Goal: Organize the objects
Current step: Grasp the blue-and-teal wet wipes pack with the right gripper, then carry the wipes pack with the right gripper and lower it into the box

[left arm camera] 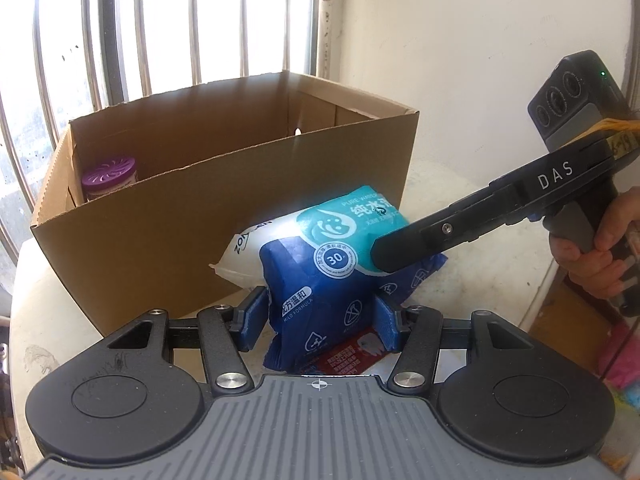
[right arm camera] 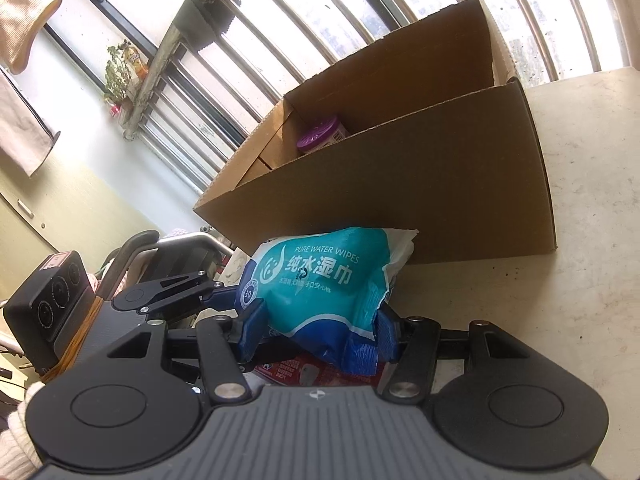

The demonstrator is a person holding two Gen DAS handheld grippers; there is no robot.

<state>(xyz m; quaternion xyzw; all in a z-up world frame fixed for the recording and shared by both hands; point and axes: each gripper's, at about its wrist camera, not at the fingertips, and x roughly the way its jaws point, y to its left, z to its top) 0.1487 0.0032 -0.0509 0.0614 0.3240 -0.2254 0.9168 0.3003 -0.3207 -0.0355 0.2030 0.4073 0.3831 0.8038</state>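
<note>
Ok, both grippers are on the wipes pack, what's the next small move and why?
Probably lift the wipes pack over the near wall of the cardboard box. Both grippers, left and right, clamp it, and the box is open with a purple-lidded jar inside.

Left tool [left arm camera: 320, 320] angled downward, blue fingers [left arm camera: 252, 316] clamped on a wipes pack [left arm camera: 320, 280]. Right tool [right arm camera: 320, 330] reaching from the right, gripping the same pack, hand [left arm camera: 592, 256] around its handle.

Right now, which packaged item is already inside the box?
The purple-lidded jar, inside the cardboard box. The wipes pack is outside, gripped by both grippers; the red packet lies beneath.
</note>
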